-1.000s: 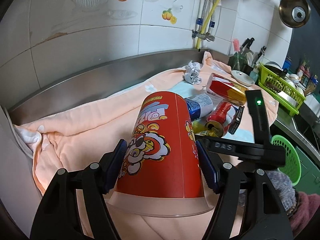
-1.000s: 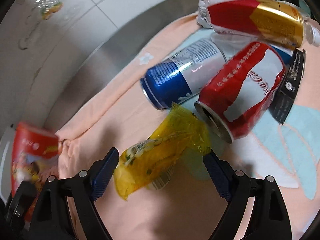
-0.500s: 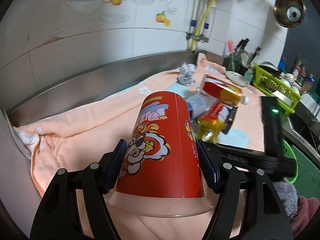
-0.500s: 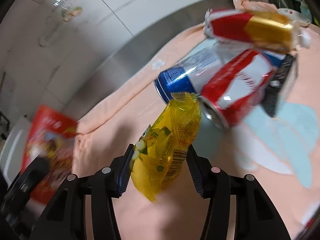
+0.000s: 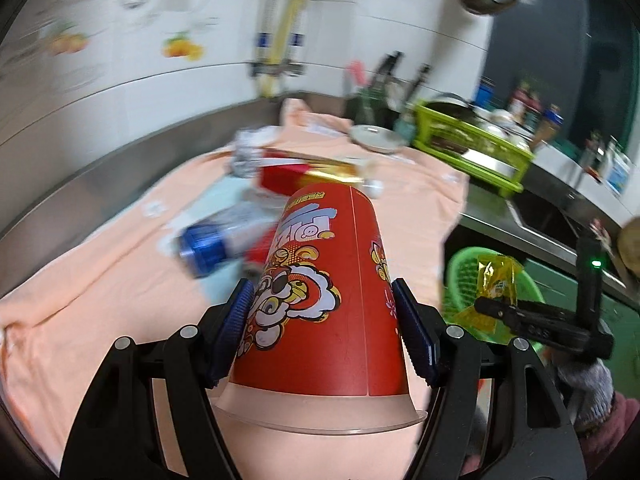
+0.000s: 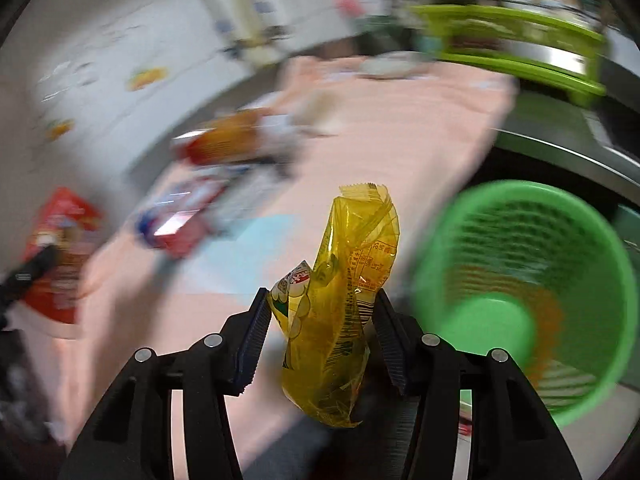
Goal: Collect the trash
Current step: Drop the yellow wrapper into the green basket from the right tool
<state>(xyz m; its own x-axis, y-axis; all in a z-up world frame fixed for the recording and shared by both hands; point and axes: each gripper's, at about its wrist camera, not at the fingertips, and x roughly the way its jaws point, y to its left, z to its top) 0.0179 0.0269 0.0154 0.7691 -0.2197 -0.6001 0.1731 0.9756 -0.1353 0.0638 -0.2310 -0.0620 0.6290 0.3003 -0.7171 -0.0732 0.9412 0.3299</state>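
My left gripper (image 5: 322, 328) is shut on an upside-down red paper cup (image 5: 324, 300) with cartoon print, held above the peach cloth. My right gripper (image 6: 320, 332) is shut on a crumpled yellow wrapper (image 6: 340, 320), lifted off the cloth and close to the green basket (image 6: 520, 292) at the right. In the left wrist view the right gripper (image 5: 492, 308) holds the wrapper (image 5: 496, 280) over the green basket (image 5: 460, 276). A blue can (image 5: 208, 240), a red and gold packet (image 5: 304, 172) and crumpled foil (image 5: 248, 152) lie on the cloth.
The peach cloth (image 5: 100, 292) covers a steel counter along a tiled wall. A lime dish rack (image 5: 472, 144), a white plate (image 5: 376, 138) and a sink (image 5: 540, 216) are to the right. Both views are motion-blurred.
My right gripper closed on the yellow wrapper, lifted it off the cloth and swung right to the green basket. My left gripper, still holding the cup, turned right.
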